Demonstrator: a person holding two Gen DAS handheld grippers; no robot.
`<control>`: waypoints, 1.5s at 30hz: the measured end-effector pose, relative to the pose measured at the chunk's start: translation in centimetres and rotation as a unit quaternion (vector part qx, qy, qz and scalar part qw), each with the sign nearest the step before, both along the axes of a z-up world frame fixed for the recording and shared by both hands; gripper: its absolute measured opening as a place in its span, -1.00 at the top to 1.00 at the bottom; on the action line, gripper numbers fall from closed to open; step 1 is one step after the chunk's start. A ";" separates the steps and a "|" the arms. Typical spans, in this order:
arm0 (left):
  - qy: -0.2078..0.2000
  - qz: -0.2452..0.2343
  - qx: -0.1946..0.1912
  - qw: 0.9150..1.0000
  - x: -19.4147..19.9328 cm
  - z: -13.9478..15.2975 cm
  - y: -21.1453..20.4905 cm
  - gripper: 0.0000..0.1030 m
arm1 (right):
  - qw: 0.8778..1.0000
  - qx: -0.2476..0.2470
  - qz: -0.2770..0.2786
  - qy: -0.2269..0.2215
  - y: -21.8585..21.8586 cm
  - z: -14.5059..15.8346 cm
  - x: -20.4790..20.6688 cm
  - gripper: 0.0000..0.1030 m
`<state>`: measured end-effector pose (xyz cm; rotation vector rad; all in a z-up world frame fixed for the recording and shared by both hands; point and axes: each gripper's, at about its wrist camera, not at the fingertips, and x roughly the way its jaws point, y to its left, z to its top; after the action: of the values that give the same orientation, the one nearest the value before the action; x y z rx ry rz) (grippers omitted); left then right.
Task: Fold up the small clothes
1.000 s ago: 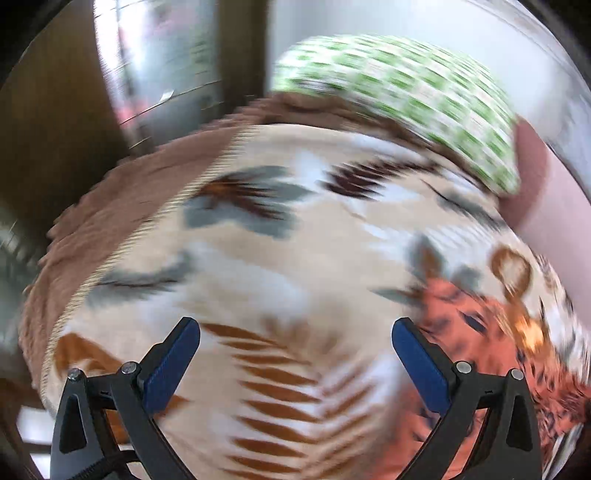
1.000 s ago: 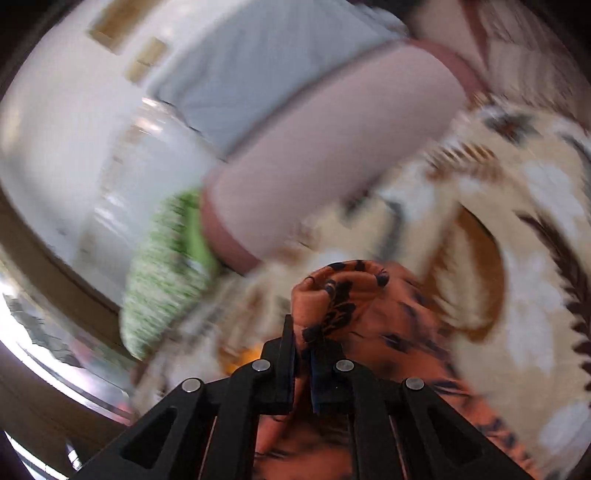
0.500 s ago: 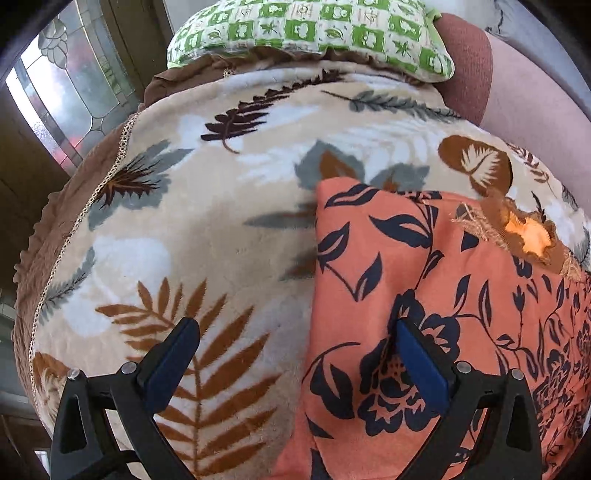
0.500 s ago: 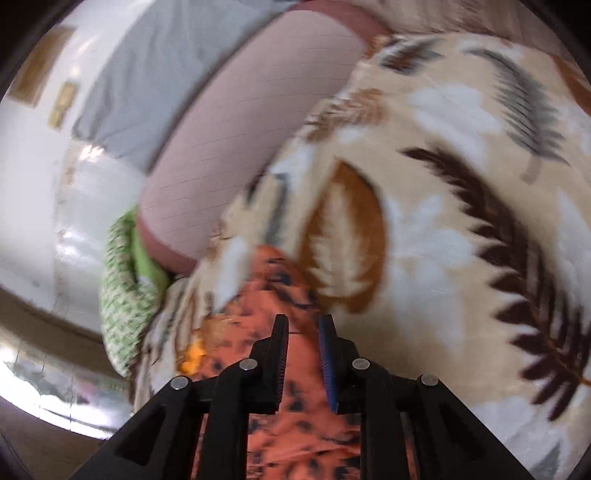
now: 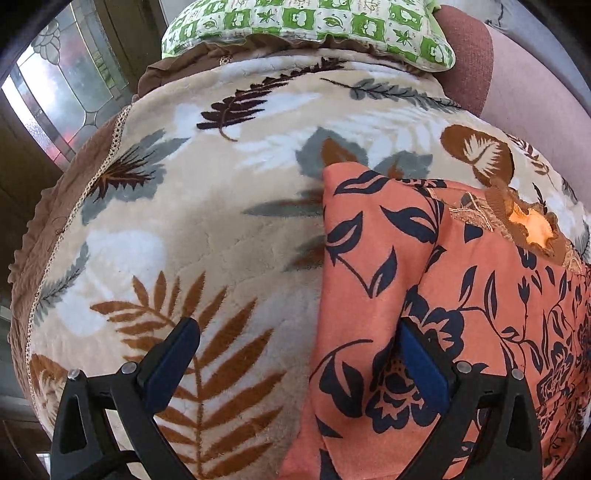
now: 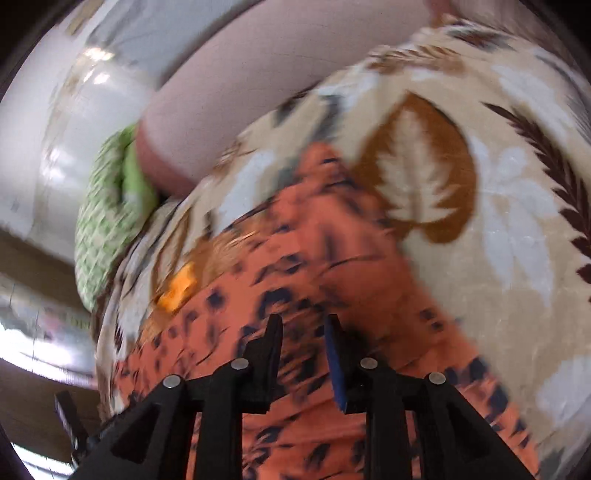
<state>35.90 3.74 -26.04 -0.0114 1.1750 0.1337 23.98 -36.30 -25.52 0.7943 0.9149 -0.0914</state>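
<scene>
An orange garment (image 5: 424,273) with dark blue leaves and flowers lies on a beige leaf-print blanket (image 5: 207,221). Its left side is folded over, and a brown embroidered neckline with a yellow patch (image 5: 528,229) shows at the right. My left gripper (image 5: 295,332) stands wide open just above the garment's left edge, one pad over the blanket, the other over the cloth. The right wrist view is blurred: the same orange garment (image 6: 332,266) lies under my right gripper (image 6: 303,325), whose jaws are opening a narrow gap with no cloth pinched between them.
A green-and-white checked pillow (image 5: 306,26) lies at the blanket's far end, against a pinkish padded headboard (image 5: 532,77). A brown frilled cover (image 5: 62,192) edges the blanket on the left, with a leaded-glass window (image 5: 55,96) beyond. The pillow (image 6: 107,221) shows at the left of the right wrist view.
My right gripper has let go of the orange cloth it was shut on and parted its jaws. The garment has come to rest flat. My left gripper swung over its left edge, then held still.
</scene>
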 end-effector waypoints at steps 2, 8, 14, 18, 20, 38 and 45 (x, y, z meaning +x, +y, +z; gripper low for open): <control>0.001 0.001 -0.001 1.000 -0.1 0.0 0.1 -1.00 | 0.998 -0.004 0.057 0.002 2.7 0.1 0.6 0.48; 0.002 -0.018 0.014 1.000 -1.4 0.6 0.1 -1.00 | 0.985 -0.115 0.126 0.017 7.8 0.0 0.8 0.36; -0.037 -0.021 0.038 0.998 -5.8 3.3 2.7 -1.00 | 0.991 -0.073 0.111 0.022 3.8 4.2 -6.6 0.36; -0.047 -0.020 0.045 0.998 -11.6 4.1 5.1 -1.00 | 0.994 -0.052 0.091 0.031 0.3 5.8 -13.8 0.26; -0.045 -0.028 0.039 0.998 -14.4 4.1 5.9 -1.00 | 0.995 -0.045 0.079 0.035 -1.1 6.3 -17.1 -0.24; 0.045 -0.020 -0.029 0.998 -27.0 1.6 10.4 -0.74 | 0.994 0.052 0.028 0.091 -5.4 -0.4 -29.7 -0.32; 0.075 -0.036 -0.029 0.996 -27.7 -1.0 8.9 -0.14 | 0.991 0.038 0.127 -0.012 0.8 3.3 -27.8 -0.31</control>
<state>8.18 12.66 -27.00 -0.0106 1.3280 0.0381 -3.79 -35.52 -22.21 0.7410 0.9944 0.1753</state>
